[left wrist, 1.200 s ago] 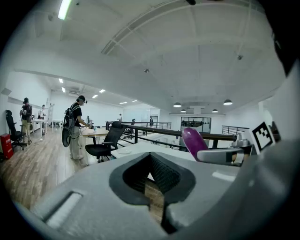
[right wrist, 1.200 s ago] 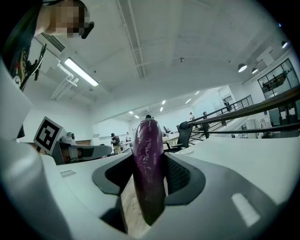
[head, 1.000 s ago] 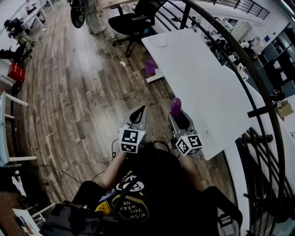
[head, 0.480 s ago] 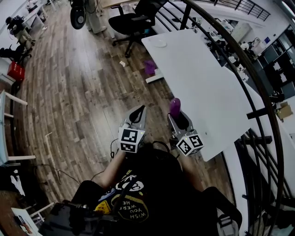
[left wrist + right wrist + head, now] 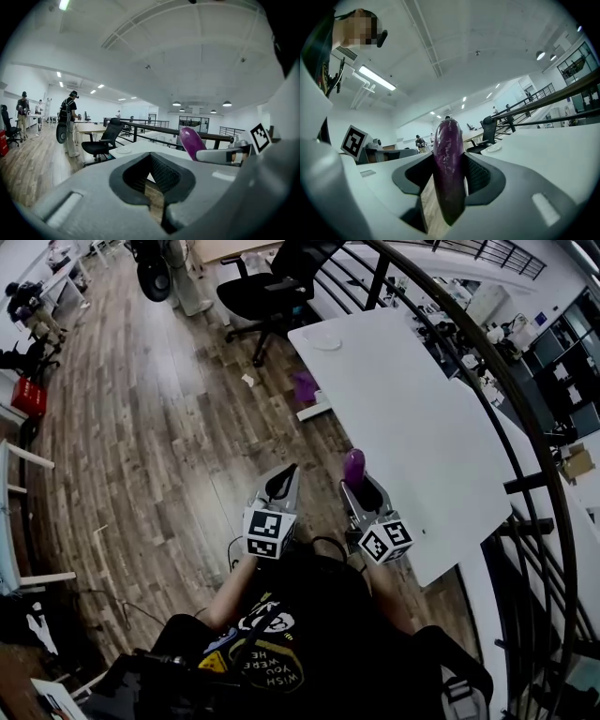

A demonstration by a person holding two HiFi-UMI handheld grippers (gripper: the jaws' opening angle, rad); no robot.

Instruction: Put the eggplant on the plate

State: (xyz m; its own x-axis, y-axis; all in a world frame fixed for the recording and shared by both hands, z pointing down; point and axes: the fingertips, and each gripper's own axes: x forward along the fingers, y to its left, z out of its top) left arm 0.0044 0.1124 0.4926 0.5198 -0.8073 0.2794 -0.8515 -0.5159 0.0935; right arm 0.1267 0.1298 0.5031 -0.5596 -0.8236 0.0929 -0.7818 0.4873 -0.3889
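The left claw (image 5: 281,479) hangs closed and empty just beside its partner. The right claw (image 5: 356,486) clamps the eggplant (image 5: 353,463), which stands upright between its jaws, in the air beside the edge of the white surface (image 5: 412,427). The step in hand looks like the carry. The plate (image 5: 327,337) sits at the surface's far end, well apart, so the next move calls for bringing the eggplant there, lowering it over the plate, then letting go.
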